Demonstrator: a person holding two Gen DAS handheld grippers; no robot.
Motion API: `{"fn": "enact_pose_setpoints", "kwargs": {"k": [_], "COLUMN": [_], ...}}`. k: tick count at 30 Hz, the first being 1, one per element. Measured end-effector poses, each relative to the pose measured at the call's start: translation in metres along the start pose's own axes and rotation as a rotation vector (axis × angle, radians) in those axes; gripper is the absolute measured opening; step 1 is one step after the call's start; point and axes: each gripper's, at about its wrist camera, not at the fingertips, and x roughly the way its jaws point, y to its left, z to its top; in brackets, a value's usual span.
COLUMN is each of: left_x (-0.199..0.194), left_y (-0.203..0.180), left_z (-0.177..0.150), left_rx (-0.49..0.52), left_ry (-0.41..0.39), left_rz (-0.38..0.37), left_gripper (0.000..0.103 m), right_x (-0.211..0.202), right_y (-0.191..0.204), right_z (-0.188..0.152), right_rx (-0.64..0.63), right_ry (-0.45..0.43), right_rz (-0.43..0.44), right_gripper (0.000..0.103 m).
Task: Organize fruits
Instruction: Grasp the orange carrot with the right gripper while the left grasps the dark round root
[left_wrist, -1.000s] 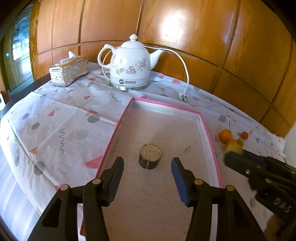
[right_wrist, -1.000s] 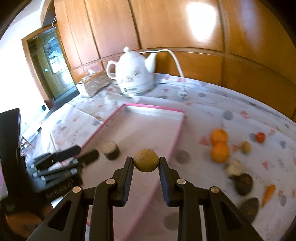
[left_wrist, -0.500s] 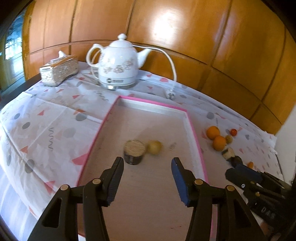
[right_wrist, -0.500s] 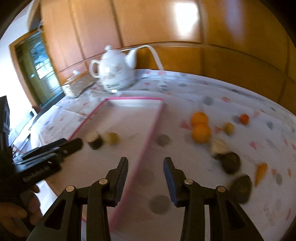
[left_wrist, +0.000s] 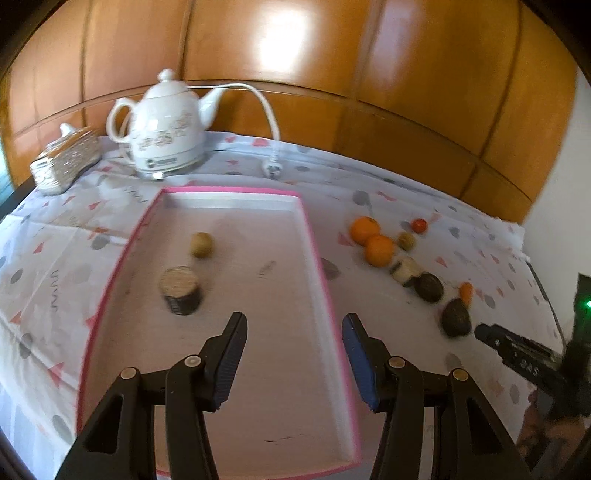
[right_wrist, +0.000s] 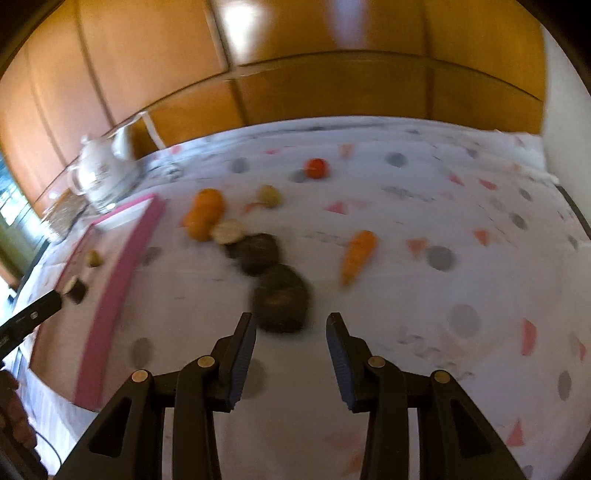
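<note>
now the right hand-held gripper (right_wrist: 291, 354) hangs open and empty just short of a dark avocado (right_wrist: 281, 298). left hand-held gripper (left_wrist: 293, 360) gapes over the pink tray (left_wrist: 320, 275), holding two pieces; two oranges (left_wrist: 373, 240) lie outside.

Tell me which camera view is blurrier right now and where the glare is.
The right wrist view is blurrier: the dark fruit and carrot are smeared. The left wrist view is sharper, with the kettle and pink-rimmed tray fairly crisp. Glare sits on the wood panels in both views, and both bend straight lines.
</note>
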Motion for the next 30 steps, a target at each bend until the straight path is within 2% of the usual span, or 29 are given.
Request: {"fn": "enact_pose_setpoints", "kwargs": {"k": [6, 14, 19, 28, 30], "left_x": [0.009, 0.028, 0.038, 0.048, 0.051], "left_y": [-0.032, -0.064, -0.079, -0.090, -0.092], "left_z": [-0.002, -0.007, -0.008, -0.009, -0.009], "left_rx": [0.085, 0.168, 0.194, 0.208, 0.208], "left_ry": [0.028, 0.069, 0.087, 0.105, 0.111], "left_rz": [-0.054, -0.110, -0.155, -0.164, -0.165], "left_gripper": [0.054, 0.054, 0.054, 0.054, 0.054], "right_x": [0.003, 0.015, 0.026, 0.056, 0.062], "right_y": [-0.022, -0.027, -0.031, -0.034, -0.034], "right_z": [0.001, 0.013, 0.026, 0.046, 0.047], "right_rx": [0.045, 0.025, 0.024, 0.022, 0.013], "right_ry": [-0.001, -0.005, -0.010, 0.015, 0.023], "right_rz": [-0.033, -0.062, -0.067, -0.068, -0.076], "right_gripper": [0.040, 0.040, 0.040, 0.040, 0.036]}}
